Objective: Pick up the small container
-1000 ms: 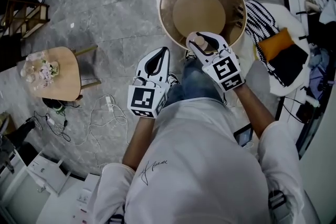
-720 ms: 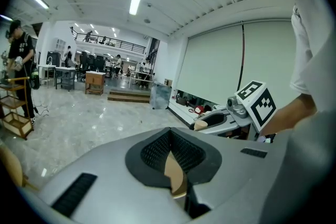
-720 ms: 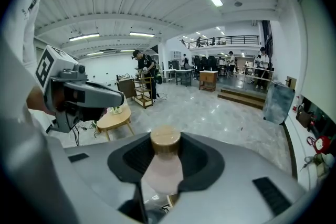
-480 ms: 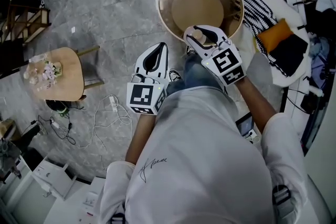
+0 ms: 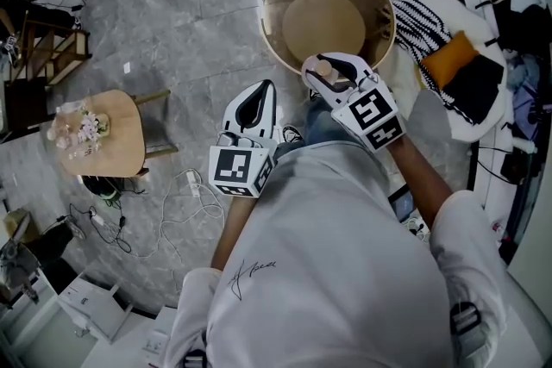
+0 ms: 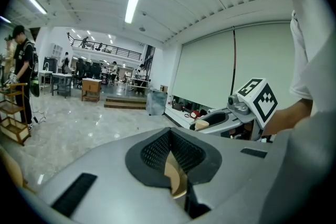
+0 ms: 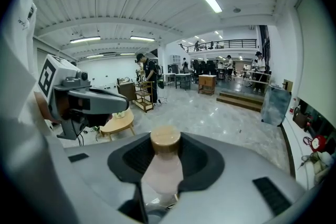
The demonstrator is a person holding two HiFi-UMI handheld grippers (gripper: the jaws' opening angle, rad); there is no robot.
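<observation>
Two grippers, little change: the right gripper (image 5: 312,73) stays clamped on the small pale container with tan lid (image 7: 164,168), above the round wooden table (image 5: 264,13). Left gripper (image 5: 264,89) is closed and empty. Pick-up looks done.

Under me runs a grey, marble-patterned tile floor (image 5: 172,30), glossy enough to catch the ceiling lights. Straight ahead on it stands 1 round, tub-shaped table of light wood (image 5: 272,21) with a tall rim. Off to my left stands 1 small light-wood side table with rounded corners (image 5: 121,142). Near that table's foot a loose white cable (image 5: 172,211) loops across the tiles beside a white power strip (image 5: 191,183), and thinner dark cables (image 5: 103,224) tangle close by. A dark wooden rack (image 5: 43,56) stands further left, well apart. On my right sits a white, rounded piece of furniture (image 5: 431,116); I cannot tell what kind.
</observation>
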